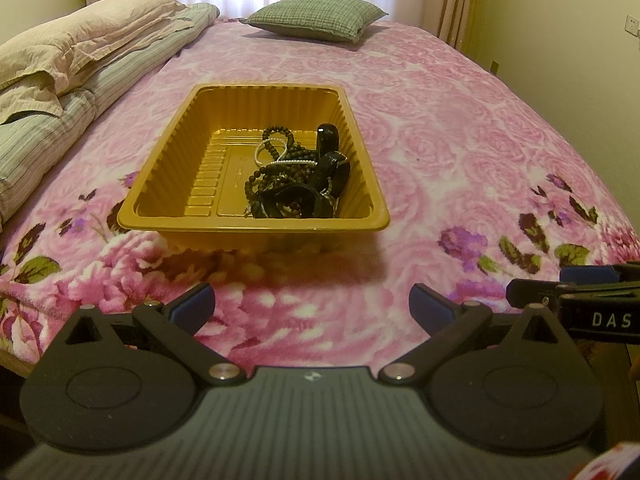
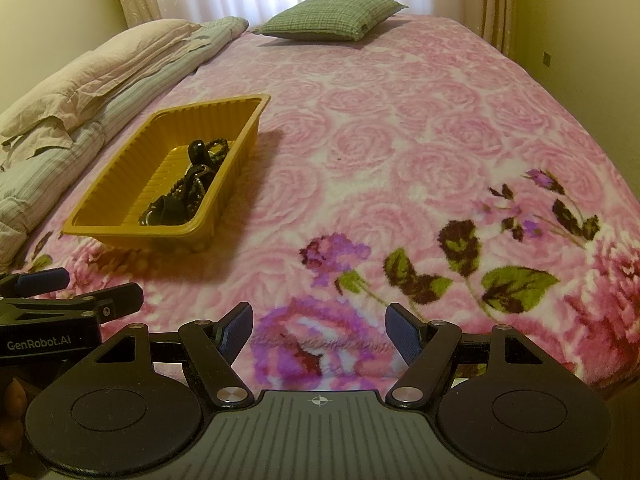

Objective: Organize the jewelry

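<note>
A gold plastic tray [image 1: 160, 184] [image 2: 100, 200] rests on the pink floral bedspread. In its right half lies a tangled heap of jewelry [image 1: 298, 176] [image 2: 188, 184]: dark bead strings, a white pearl strand and black bangles. My left gripper [image 1: 312, 306] hovers open over the blanket just in front of the tray, nothing between its blue pads. My right gripper [image 2: 320, 334] is open too, over the purple flower print to the right of the tray, holding nothing. Each gripper shows at the edge of the other's view.
A folded striped quilt with a beige pillow [image 1: 72, 52] lines the bed's left side. A green checked cushion [image 1: 316, 16] lies at the far end below the curtained window. Open blanket [image 2: 420, 140] spreads to the right of the tray.
</note>
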Action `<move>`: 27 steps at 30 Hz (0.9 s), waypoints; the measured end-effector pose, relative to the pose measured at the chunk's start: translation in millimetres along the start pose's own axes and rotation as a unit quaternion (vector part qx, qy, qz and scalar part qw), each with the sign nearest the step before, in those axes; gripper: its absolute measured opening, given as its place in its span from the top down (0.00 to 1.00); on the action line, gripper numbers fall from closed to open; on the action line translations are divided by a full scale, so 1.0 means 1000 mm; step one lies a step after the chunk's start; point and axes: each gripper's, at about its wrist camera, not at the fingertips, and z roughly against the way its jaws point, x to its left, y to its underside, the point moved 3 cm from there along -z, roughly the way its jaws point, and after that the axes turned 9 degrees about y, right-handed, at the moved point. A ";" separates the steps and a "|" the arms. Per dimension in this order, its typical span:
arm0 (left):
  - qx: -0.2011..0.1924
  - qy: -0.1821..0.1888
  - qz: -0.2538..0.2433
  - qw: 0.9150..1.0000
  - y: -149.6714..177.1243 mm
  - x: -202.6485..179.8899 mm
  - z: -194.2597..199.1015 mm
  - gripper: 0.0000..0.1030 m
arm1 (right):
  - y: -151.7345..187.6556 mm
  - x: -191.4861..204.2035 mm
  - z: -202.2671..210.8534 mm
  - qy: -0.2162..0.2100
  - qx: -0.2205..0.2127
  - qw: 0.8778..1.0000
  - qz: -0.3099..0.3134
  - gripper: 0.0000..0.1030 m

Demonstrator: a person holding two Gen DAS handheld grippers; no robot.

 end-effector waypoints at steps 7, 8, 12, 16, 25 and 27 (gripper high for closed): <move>-0.001 0.000 0.000 1.000 -0.002 0.000 0.000 0.00 | 0.000 0.000 0.000 0.000 0.000 1.000 0.000 0.29; -0.001 0.000 -0.001 1.000 -0.001 0.000 0.000 0.00 | 0.000 0.000 0.000 0.000 0.000 1.000 0.000 0.29; -0.001 0.000 -0.001 1.000 -0.003 -0.001 0.000 0.00 | 0.000 0.000 0.000 0.000 0.000 1.000 0.000 0.29; -0.001 0.001 -0.002 1.000 -0.004 -0.001 0.000 0.00 | 0.000 0.000 0.000 0.000 0.000 1.000 0.000 0.29; -0.009 0.001 -0.007 1.000 -0.004 -0.002 0.002 0.00 | -0.001 -0.001 0.000 -0.001 0.001 1.000 0.000 0.29; -0.012 0.001 -0.006 1.000 -0.004 -0.002 0.002 0.00 | -0.001 0.000 0.000 -0.001 0.001 1.000 -0.001 0.29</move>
